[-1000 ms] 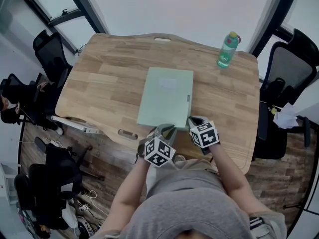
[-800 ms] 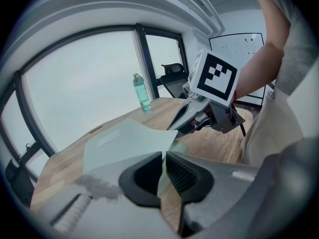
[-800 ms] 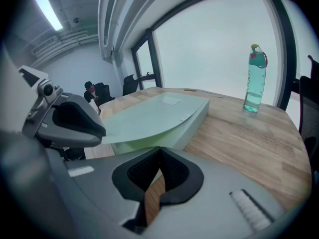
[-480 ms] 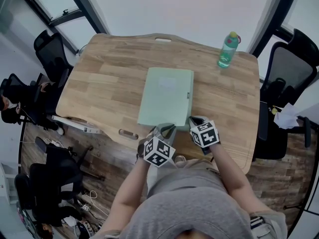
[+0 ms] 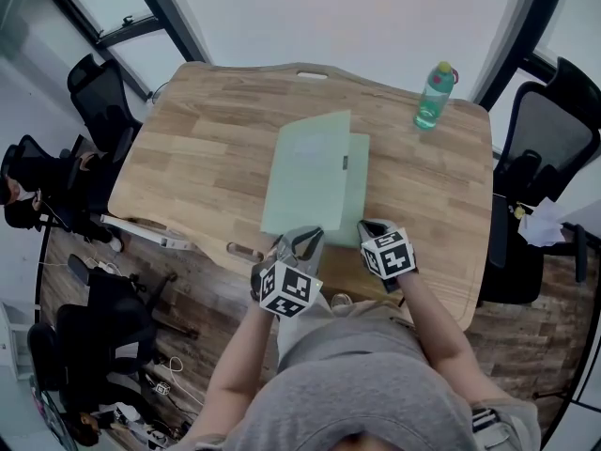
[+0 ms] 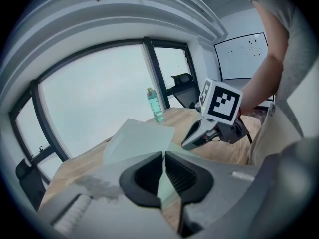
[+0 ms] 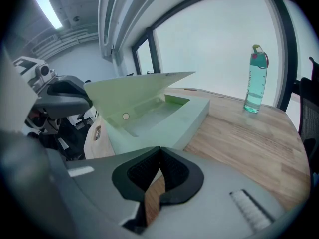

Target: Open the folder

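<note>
left gripper (image 6: 164, 157) jaws just closing, pinching folder cover (image 5: 308, 172) — right gripper (image 7: 160, 156), jaws together

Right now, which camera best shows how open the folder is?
The right gripper view: side-on, it shows the cover raised off the folder. The head view sees it skewed from above; the left gripper view shows it pinched in the left tool.

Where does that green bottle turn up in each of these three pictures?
Head view: bottle at upper right, on the far corner of the table.
Left gripper view: bottle just left of centre, beyond the folder.
Right gripper view: bottle at the right, standing on the table.
Shared landmark: the pale green folder, cover lifted, shows in all three.
</note>
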Tool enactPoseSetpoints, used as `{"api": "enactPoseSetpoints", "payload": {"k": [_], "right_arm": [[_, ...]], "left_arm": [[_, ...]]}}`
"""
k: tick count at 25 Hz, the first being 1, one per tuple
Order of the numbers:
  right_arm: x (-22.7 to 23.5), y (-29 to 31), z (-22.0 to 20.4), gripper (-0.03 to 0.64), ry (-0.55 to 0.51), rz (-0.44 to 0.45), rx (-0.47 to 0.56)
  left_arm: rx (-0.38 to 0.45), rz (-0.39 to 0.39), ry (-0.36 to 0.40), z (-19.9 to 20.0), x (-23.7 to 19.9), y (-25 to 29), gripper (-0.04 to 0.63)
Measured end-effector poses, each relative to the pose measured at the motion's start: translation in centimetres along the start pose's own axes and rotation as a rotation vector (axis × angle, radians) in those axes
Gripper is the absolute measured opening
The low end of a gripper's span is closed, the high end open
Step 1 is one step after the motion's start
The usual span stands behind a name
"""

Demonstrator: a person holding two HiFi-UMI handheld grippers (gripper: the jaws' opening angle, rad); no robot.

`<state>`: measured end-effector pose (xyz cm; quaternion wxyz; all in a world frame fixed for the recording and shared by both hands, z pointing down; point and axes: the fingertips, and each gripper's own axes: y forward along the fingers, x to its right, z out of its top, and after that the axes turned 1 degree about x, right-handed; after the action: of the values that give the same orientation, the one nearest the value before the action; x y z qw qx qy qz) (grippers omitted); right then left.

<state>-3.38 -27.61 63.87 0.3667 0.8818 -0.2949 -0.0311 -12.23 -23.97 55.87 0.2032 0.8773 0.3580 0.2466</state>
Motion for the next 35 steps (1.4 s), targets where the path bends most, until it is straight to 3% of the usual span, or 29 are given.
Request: {"api": "enactPoseSetpoints", "payload": {"k": [11,21,30,35], "right_arm": [[-0.2,0.3,0.2,0.002,-0.001,-0.004,-0.001],[-0.4,0.5,0.4,0.002,-0.012,-0.014,-0.019],[-0.5,0.5,0.4,0.002,-0.022,-0.034,-0.038],[-0.5,0.7,0.4,0.002,-0.028,-0.046,-0.046]], "left_arm": [[0.067,0.201,-0.061,0.1,-5.7,-4.7,0.021],[0.073,0.398,-0.112,-1.7,-11.5,-8.7,0.009],[0.069,0.527,-0.16,-3.5,-16.3,-11.5,0.009],[0.073,0.613,-0.26,-6.3,-19.3,-12.8,0.02]]}}
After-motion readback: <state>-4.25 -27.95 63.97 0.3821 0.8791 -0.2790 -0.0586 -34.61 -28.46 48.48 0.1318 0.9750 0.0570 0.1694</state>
